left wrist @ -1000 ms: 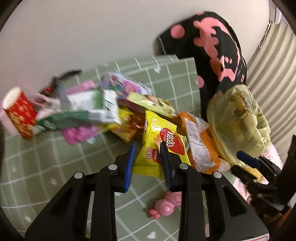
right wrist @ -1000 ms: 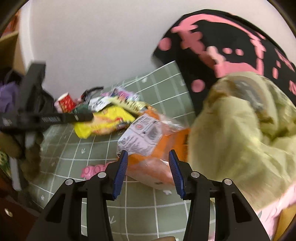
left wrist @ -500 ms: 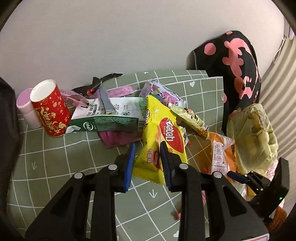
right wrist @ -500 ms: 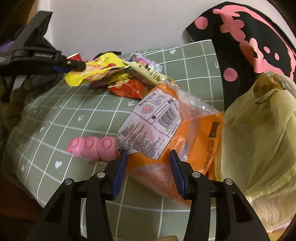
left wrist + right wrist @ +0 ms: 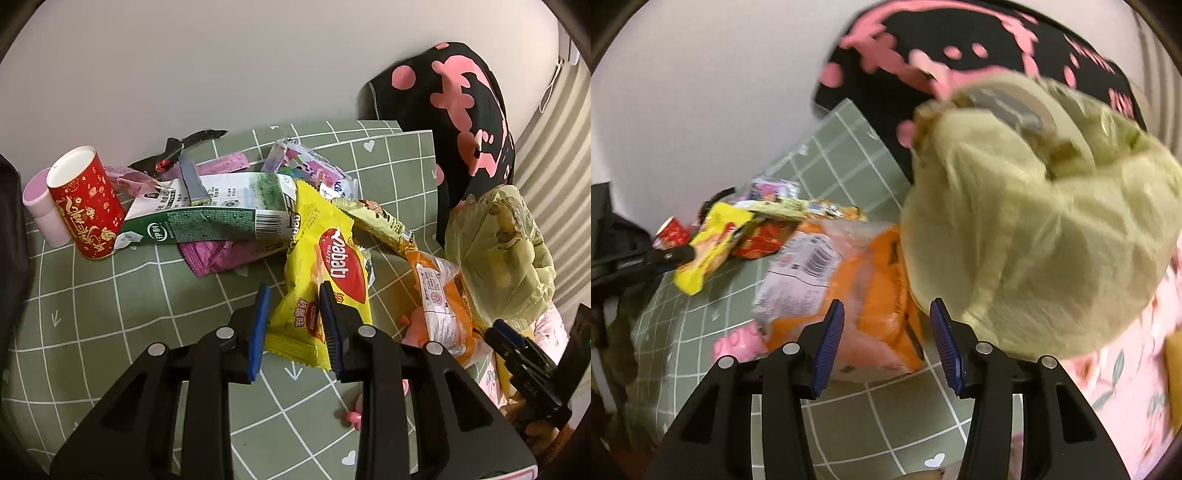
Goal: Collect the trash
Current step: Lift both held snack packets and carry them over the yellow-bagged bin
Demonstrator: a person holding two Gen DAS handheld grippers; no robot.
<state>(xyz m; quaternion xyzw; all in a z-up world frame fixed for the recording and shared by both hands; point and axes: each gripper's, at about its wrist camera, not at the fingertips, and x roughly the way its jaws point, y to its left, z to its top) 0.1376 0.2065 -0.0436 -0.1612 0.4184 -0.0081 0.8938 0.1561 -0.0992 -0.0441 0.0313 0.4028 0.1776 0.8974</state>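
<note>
Table (image 5: pixel 110 295): sage-green cloth with a white grid, small white hearts and arrows. Wafer packet (image 5: pixel 325 266): yellow with a red oval and white lettering. Cup (image 5: pixel 86 203): red with gold ornament, white rim. Carton (image 5: pixel 207 218): green and white. Bag (image 5: pixel 498 251): pale yellow-green, translucent. Garment (image 5: pixel 461 103): black with pink blotches. Tongs: black with blue pads (image 5: pixel 258 328).

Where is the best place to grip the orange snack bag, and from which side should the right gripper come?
Probably the near end of the orange snack bag, approached from above and the table's front edge. It lies flat, its near end already between the open fingers of the right gripper, while the yellow-green plastic bag crowds its right side.
</note>
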